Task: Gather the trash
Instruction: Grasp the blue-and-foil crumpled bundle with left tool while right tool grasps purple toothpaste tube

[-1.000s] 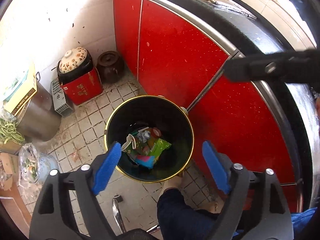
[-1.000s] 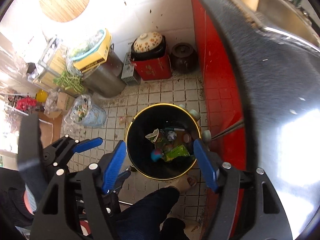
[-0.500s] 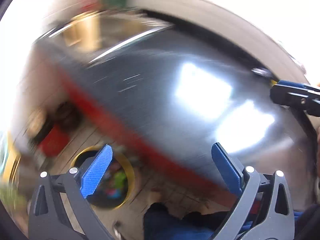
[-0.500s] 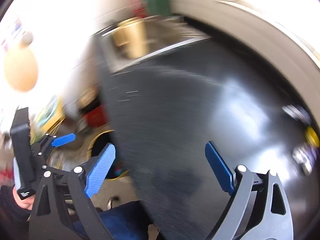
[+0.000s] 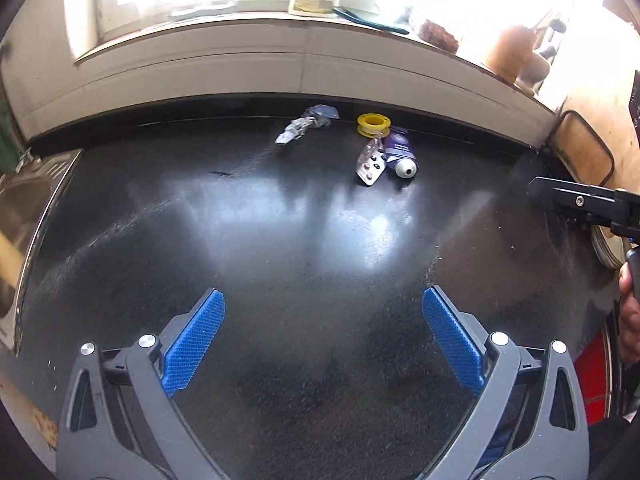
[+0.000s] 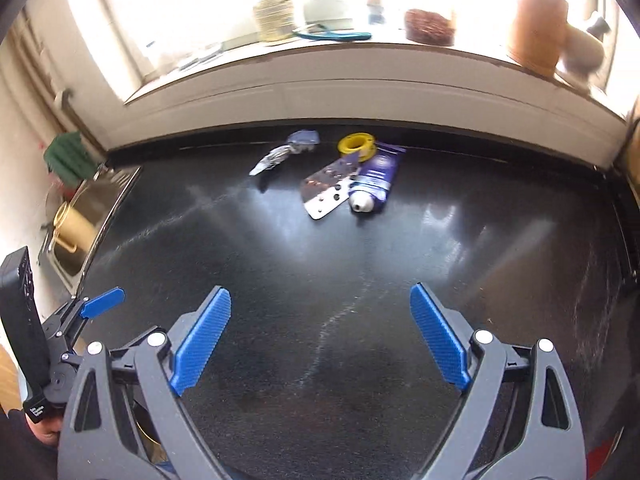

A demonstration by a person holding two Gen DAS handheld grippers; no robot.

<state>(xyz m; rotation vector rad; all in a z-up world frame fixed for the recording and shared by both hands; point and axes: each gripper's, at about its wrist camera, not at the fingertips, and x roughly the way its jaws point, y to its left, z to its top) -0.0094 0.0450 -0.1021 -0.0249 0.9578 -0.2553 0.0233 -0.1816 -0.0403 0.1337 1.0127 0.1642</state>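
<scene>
Trash lies at the back of the black counter (image 5: 304, 248) (image 6: 460, 248): a crumpled foil wrapper (image 5: 306, 126) (image 6: 286, 152), a yellow tape spool (image 5: 373, 125) (image 6: 357, 145), a silver pill blister (image 5: 371, 164) (image 6: 329, 190) and a purple tube (image 5: 399, 151) (image 6: 376, 182) with a white cap. My left gripper (image 5: 323, 340) hangs open over the near counter, nothing between its blue pads. My right gripper (image 6: 320, 340) is open and empty too, well short of the trash. The left gripper shows at the lower left edge of the right wrist view (image 6: 100, 304).
A steel sink (image 6: 86, 216) sits at the counter's left end, with a green cloth (image 6: 66, 156) behind it. The bright windowsill (image 6: 360, 56) holds jars, a basket and a wooden pot (image 6: 536, 34). A person's hand (image 5: 628, 312) shows at the right edge.
Both grippers swung up from over the black trash bin on the floor to above the counter, rolling as they went. Their jaws stand wider than a second ago.
</scene>
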